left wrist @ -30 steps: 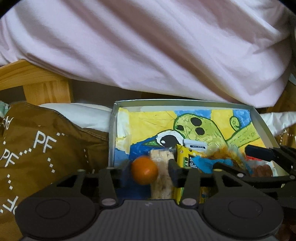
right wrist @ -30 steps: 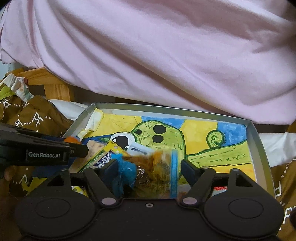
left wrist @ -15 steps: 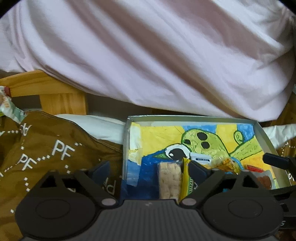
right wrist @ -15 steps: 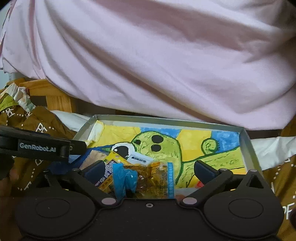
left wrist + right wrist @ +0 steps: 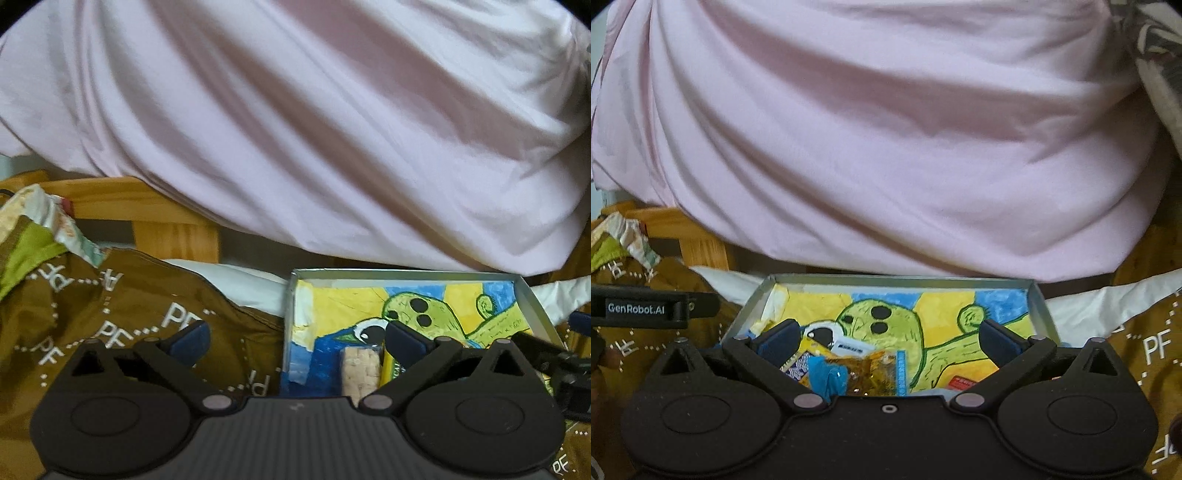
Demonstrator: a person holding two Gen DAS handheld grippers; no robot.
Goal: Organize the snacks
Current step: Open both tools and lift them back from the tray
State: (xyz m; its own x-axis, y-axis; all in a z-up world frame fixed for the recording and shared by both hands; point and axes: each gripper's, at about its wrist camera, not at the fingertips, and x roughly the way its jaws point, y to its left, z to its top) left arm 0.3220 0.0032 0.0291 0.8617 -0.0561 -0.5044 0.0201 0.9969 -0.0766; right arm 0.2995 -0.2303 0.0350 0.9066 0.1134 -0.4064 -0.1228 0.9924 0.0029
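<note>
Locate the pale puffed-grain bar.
Left wrist view: the puffed-grain bar lies in the painted tray, near its left side, left of a yellow packet.

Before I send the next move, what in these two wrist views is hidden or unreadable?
- Near end of the tray: both views, covered by the gripper bodies.
- Red packet: right wrist view, mostly behind the right gripper, which is open.
- Yellow packet: left wrist view, only an edge shows beside a finger of the open left gripper.
- Cracker bar: lower end cut off.
- White label: print too small.
</note>
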